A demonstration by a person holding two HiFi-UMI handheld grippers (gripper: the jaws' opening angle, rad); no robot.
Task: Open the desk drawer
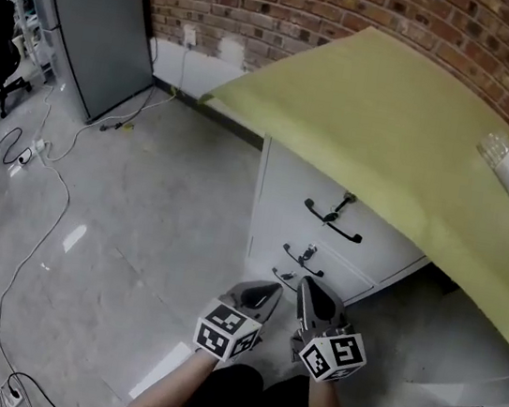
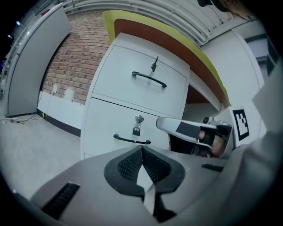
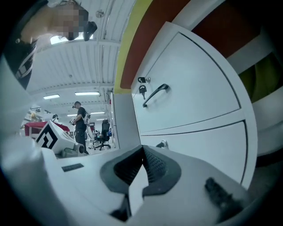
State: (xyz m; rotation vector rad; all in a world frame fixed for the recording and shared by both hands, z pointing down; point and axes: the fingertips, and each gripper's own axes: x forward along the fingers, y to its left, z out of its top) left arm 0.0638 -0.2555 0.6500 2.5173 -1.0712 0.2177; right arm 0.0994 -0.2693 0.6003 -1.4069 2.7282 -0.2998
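Head view, left tongs and right tongs both clenched empty, closed desk drawer just ahead

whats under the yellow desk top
A white drawer cabinet stands under the yellow-green desktop, its drawers shut, with curved black handles and keys hanging at the locks. What is inside the drawers is hidden behind their closed fronts.

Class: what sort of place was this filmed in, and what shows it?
Probably an office or lab workspace: a desk with a drawer unit under it by a brick wall; the right gripper view shows an office chair and strip lights.
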